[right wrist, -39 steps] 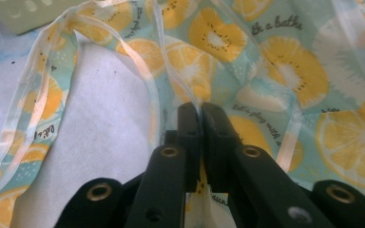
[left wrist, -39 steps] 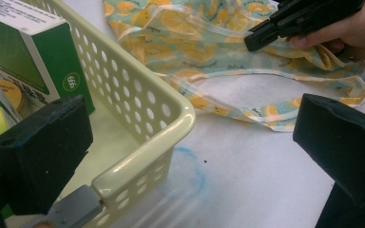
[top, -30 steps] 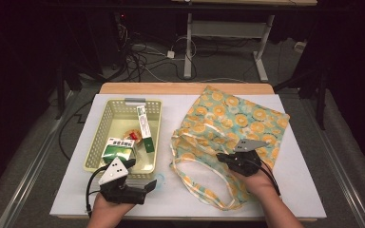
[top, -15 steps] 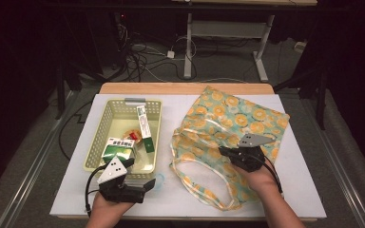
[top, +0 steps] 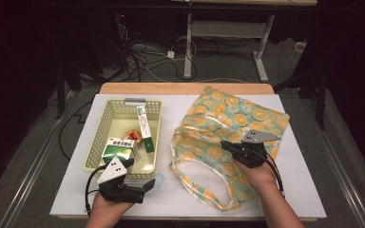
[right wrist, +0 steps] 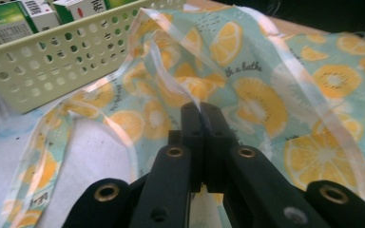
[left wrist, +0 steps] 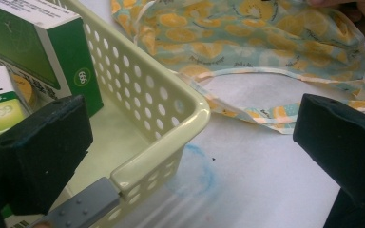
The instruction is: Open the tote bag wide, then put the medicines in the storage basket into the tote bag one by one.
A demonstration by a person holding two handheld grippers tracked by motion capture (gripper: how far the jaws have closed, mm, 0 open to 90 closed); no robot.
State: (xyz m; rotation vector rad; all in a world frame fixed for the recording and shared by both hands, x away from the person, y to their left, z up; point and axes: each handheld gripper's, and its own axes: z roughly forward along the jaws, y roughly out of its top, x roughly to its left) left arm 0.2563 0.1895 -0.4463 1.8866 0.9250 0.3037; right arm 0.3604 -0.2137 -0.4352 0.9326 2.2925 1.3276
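Note:
A cloth bag (top: 228,118) printed with orange slices lies on the right half of the white table, its mouth and strap loops toward me. My right gripper (top: 225,144) is shut on the bag's upper rim (right wrist: 171,80), and the fabric edge rises out of the closed jaws (right wrist: 202,111). The pale green basket (top: 123,102) sits at the left. My left gripper (top: 145,182) rests at its near right corner, open wide. In the left gripper view (left wrist: 190,128) one jaw stands on the basket's side and the other over the table, with the corner (left wrist: 190,107) between them, untouched.
In the basket lie green and white boxes (top: 119,147), a long narrow box (top: 144,128) and a small red item (top: 133,134). A faint blue ring mark (left wrist: 199,171) is on the table by the basket's corner. The bag's straps (top: 209,197) trail toward the table's near edge.
My right gripper has shifted a little to the right and away from me, drawing the bag's rim with it. The left gripper has stayed put.

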